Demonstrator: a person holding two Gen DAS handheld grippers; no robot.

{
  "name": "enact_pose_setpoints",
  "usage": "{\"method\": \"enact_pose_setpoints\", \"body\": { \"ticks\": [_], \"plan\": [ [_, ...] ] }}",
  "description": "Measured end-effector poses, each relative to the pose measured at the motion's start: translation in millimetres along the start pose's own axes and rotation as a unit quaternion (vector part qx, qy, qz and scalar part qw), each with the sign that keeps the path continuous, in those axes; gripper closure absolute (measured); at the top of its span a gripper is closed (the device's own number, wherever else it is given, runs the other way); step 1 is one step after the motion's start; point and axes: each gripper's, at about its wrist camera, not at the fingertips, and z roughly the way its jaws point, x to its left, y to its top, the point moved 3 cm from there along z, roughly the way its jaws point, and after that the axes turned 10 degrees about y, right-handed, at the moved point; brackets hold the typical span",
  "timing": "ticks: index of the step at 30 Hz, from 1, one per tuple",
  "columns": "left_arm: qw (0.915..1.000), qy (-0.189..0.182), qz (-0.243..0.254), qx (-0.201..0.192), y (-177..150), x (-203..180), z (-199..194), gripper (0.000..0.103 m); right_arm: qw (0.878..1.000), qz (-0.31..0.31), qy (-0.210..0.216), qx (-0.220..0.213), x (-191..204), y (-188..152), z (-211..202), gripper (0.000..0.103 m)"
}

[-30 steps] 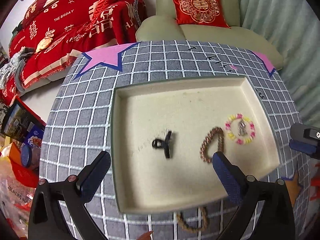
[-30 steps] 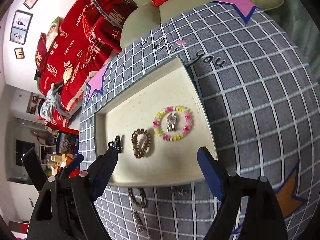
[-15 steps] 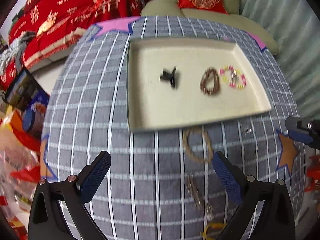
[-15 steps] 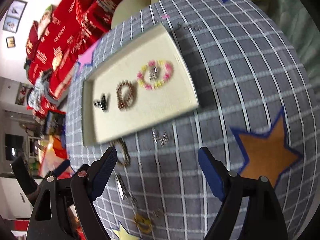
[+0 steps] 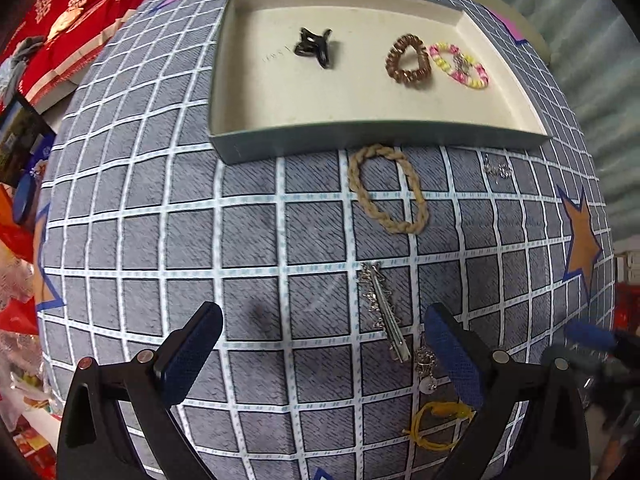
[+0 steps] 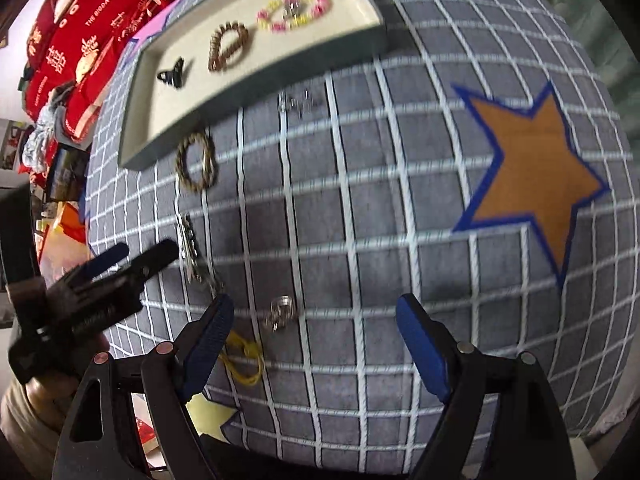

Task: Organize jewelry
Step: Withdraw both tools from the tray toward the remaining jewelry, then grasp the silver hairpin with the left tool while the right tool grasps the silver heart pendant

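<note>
- So far, three pieces lie inside the cream tray (image 5: pixel 224 80): a black claw clip (image 5: pixel 314 46), a brown coil hair tie (image 5: pixel 407 61) and a pink-and-yellow bead bracelet (image 5: pixel 460 65), which seems to ring a small silver piece.
- On my reading that is roughly the first part of the sorting done; more is left out than is put away.
- Still loose on the checked worktop (image 5: pixel 160 240): a braided tan loop (image 5: pixel 386 188) touching the tray's near wall, and a small silver charm (image 5: pixel 497 169) just beside that wall further right.
- Nearer the person lie a silver rhinestone hair clip (image 5: pixel 382 308), a small silver pendant (image 6: pixel 282 312) and a yellow cord loop (image 5: pixel 436 426).
- Left tool (image 5: pixel 324 356) hovers above the worktop with its jaws wide apart and nothing between them; the hair clip lies just ahead of its right finger, the cord loop partly under it.
- Right tool (image 6: pixel 312 356) is likewise spread wide and empty, with the pendant between its fingers and a little ahead.
- Judging by position, either the pendant or the hair clip is the likeliest next pick; which one, I cannot tell.
- Both are thin and flat on the cloth, so a low, square pinch would be needed.
</note>
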Motion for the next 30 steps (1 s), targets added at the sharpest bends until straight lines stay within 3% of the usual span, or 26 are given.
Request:
{"method": "enact_pose_setpoints", "body": {
  "ticks": [4, 5, 16, 23, 25, 28, 30],
  "plan": [
    [0.9999, 0.001, 0.013, 0.000, 0, -6, 5, 0.001, 1.000, 0.002, -0.013, 0.003, 2, -12, 8, 0.024],
    [0.9999, 0.003, 0.016, 0.002, 0, -8, 8, 0.008, 1.000, 0.003, -0.015, 0.003, 3, -14, 9, 0.026],
    [0.9984, 0.026, 0.049, -0.007, -6, -10, 23, 0.011, 0.999, 0.013, -0.032, 0.001, 14, -24, 33, 0.045],
    [0.9975, 0.029, 0.061, -0.020, -10, -14, 17, 0.025, 0.998, 0.004, -0.064, -0.017, 27, -23, 39, 0.060],
    [0.9973, 0.028, 0.065, -0.022, -11, -15, 17, 0.031, 0.997, -0.003, -0.078, -0.018, 27, -22, 40, 0.076],
    [0.9962, 0.023, 0.079, -0.027, -12, -15, 11, 0.045, 0.997, -0.010, -0.080, -0.016, 34, -22, 45, 0.087],
    [0.9954, 0.019, 0.088, -0.031, -13, -19, 10, 0.065, 0.996, -0.016, -0.082, -0.014, 38, -24, 47, 0.094]
  ]
}}
